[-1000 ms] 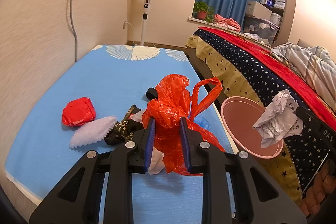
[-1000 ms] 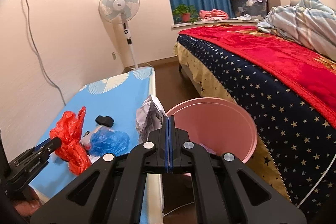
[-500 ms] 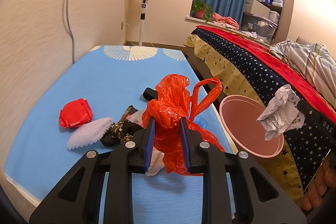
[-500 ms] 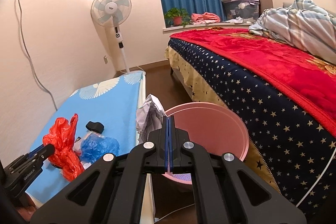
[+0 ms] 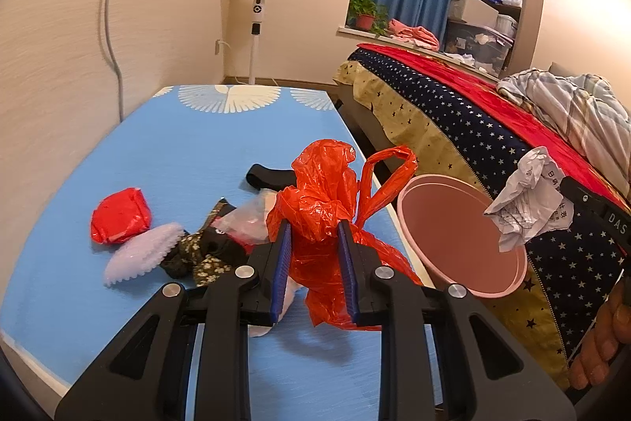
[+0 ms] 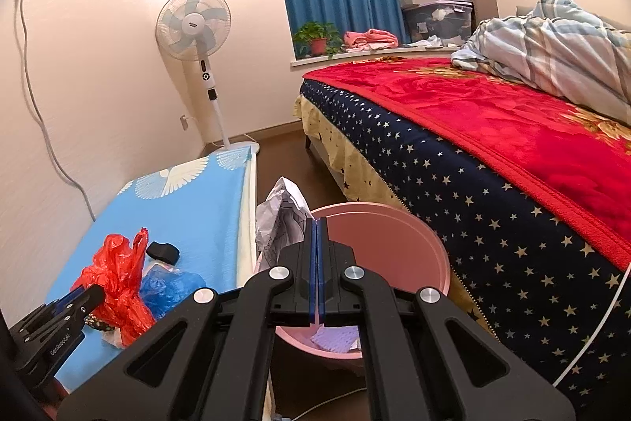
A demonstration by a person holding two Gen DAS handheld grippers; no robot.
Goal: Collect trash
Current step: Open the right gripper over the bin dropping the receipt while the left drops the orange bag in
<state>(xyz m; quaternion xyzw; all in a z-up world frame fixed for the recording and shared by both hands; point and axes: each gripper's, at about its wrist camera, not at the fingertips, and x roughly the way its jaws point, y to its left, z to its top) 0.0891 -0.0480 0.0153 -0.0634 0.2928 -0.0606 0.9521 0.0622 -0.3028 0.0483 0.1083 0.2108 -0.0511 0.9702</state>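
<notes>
My left gripper is shut on a crumpled red plastic bag, lifted a little off the blue mat. In the right wrist view the same bag shows at the lower left. My right gripper is shut on a crumpled white paper. It holds the paper over the rim of the pink bucket. The bucket stands on the floor between the mat and the bed. A pale scrap lies in its bottom.
More litter lies on the mat: a red wrapper, a white bumpy piece, a dark patterned wrapper, a black item and a blue plastic bag. The starred bed is on the right, a standing fan at the back.
The right gripper has tilted slightly, and the paper sits a bit higher against the bucket. The left gripper and red bag have hardly moved.
</notes>
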